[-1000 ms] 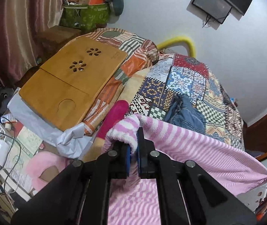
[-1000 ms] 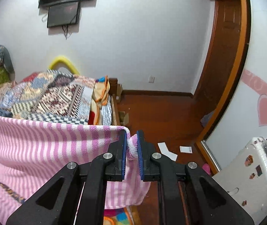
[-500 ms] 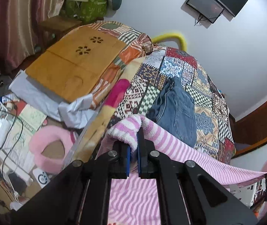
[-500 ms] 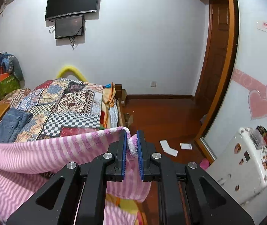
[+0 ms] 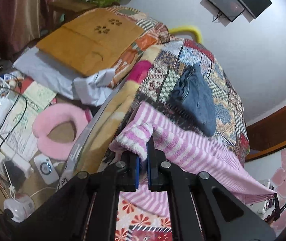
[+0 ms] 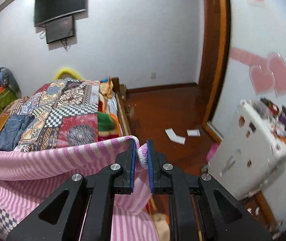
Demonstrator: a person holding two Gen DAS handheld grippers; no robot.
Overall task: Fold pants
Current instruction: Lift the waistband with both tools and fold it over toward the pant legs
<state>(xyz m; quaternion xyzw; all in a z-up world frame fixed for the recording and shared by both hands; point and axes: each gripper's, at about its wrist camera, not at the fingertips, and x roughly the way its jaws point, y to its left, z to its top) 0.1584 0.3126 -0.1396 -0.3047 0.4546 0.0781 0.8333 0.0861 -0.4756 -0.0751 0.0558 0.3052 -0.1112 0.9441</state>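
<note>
Pink-and-white striped fleece pants [image 5: 185, 150] hang stretched between both tongs, above the near end of the bed [image 6: 76, 108]. Left tongs [image 5: 142, 161]: jaws nearly together, clamped on a bunched fuzzy corner of the fabric. Right tongs [image 6: 141, 158]: same, pinching the opposite corner, with a little tuft poking up between the pads. Held edge runs fairly taut from one pair to the other; the rest of the cloth drapes down below the tongs.

Bed is covered in a patchwork quilt [image 5: 195, 64]. Folded blue jeans [image 5: 197, 98] lie on it beyond the striped cloth, apart from it. Bamboo lap tray [image 5: 90, 40] sits further up, toward the bed's head. Pink ring cushion [image 5: 60, 128] lies on the floor by the bed's side.

Step in hand, as I read it: carrying the held edge over the bed to lay or fold the garment, not yet set down. Both views are blurred, so the hands seem to be in motion.

Next move likely calls for keeping both corners level and the edge taut, lowering the cloth flat onto open quilt short of the jeans, then letting go only once the fabric lies without bunching. Risk: sagging middle creasing under itself.
</note>
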